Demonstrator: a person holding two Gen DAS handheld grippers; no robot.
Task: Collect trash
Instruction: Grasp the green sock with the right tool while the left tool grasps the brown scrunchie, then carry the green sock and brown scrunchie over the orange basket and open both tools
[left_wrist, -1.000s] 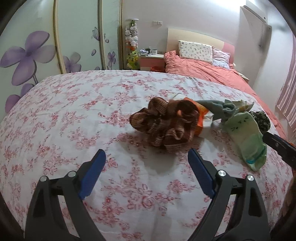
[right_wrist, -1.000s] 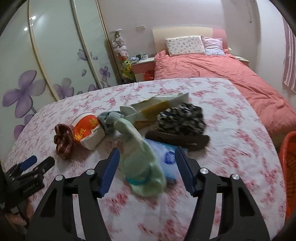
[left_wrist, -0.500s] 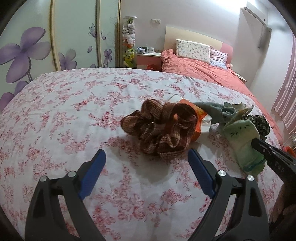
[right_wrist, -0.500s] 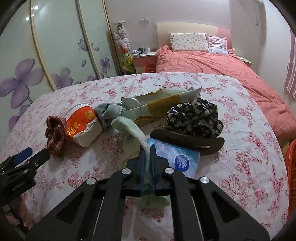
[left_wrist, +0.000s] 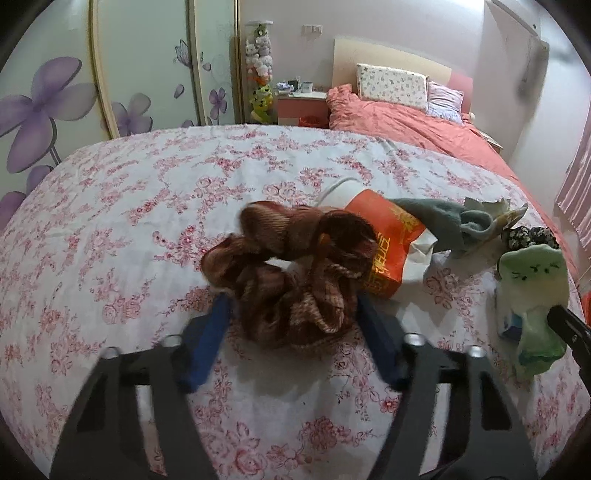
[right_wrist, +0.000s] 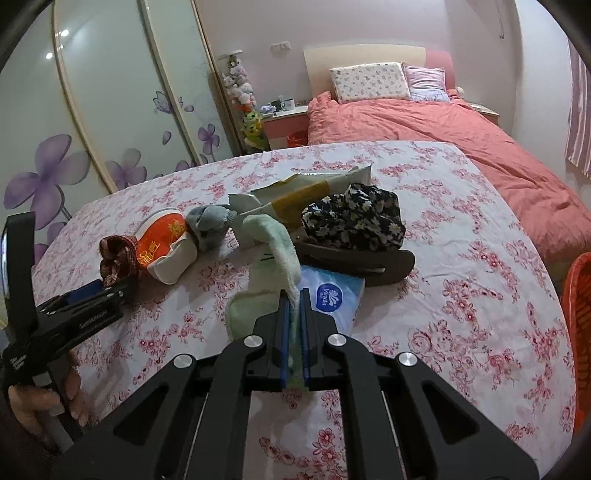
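Observation:
A pile of items lies on the floral-sheeted bed (left_wrist: 129, 221). My left gripper (left_wrist: 291, 321) is open, its blue pads on either side of a brown striped scrunchie (left_wrist: 291, 266); it also shows in the right wrist view (right_wrist: 116, 258). Behind it lies an orange-and-white cup (left_wrist: 384, 240). My right gripper (right_wrist: 293, 317) is shut on a pale green sock (right_wrist: 273, 258), which also shows in the left wrist view (left_wrist: 532, 288). A blue tissue pack (right_wrist: 332, 295) lies under the sock.
A grey sock (right_wrist: 212, 225), a crumpled wrapper (right_wrist: 306, 188), a black floral cloth (right_wrist: 354, 218) and a dark brown slipper (right_wrist: 354, 262) lie in the pile. An orange basket (right_wrist: 578, 332) stands at the right bed edge. A second bed (right_wrist: 424, 122) is behind.
My left gripper moved forward until its pads sit around the scrunchie, jaws narrowing. My right gripper closed on the green sock and lifted it slightly.

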